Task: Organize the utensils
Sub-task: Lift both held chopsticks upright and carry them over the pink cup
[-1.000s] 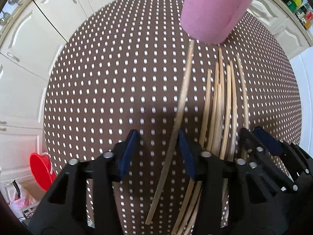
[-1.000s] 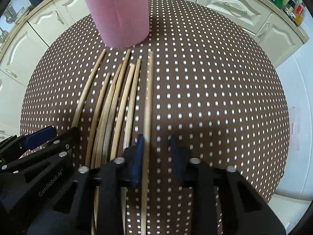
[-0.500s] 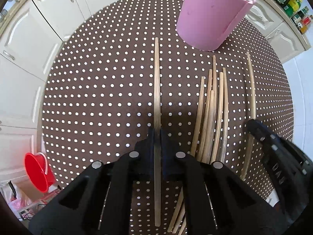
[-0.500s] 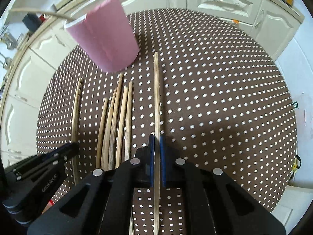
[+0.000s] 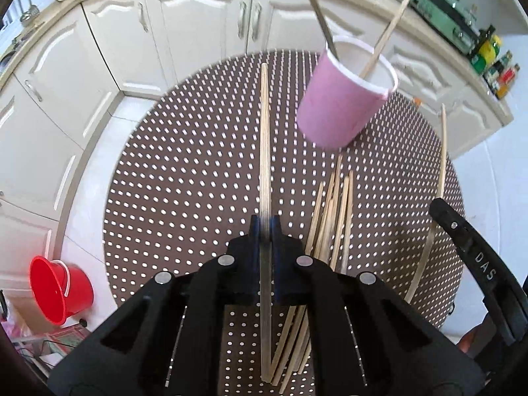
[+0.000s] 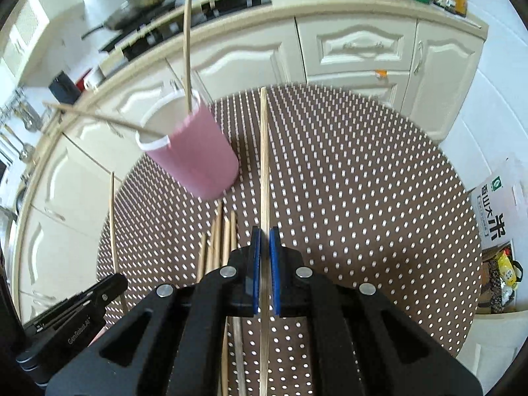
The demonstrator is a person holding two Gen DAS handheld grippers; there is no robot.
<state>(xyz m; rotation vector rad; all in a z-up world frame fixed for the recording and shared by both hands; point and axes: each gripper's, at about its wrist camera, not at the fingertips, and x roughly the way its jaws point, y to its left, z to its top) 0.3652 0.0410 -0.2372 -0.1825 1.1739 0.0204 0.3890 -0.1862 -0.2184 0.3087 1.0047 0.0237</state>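
Note:
A pink cup with a white rim stands on the brown dotted round table and holds two chopsticks. It also shows in the right wrist view. Several wooden chopsticks lie in a bundle below the cup. My left gripper is shut on one chopstick, lifted above the table. My right gripper is shut on another chopstick, also lifted. The left gripper's chopstick shows at the left of the right wrist view.
White kitchen cabinets curve around the table's far side. A red bucket stands on the floor at lower left. A cardboard box with a rice bag sits right of the table.
Both grippers closed on one chopstick each, then lifted them well above the table. The cup and loose bundle stayed in place.

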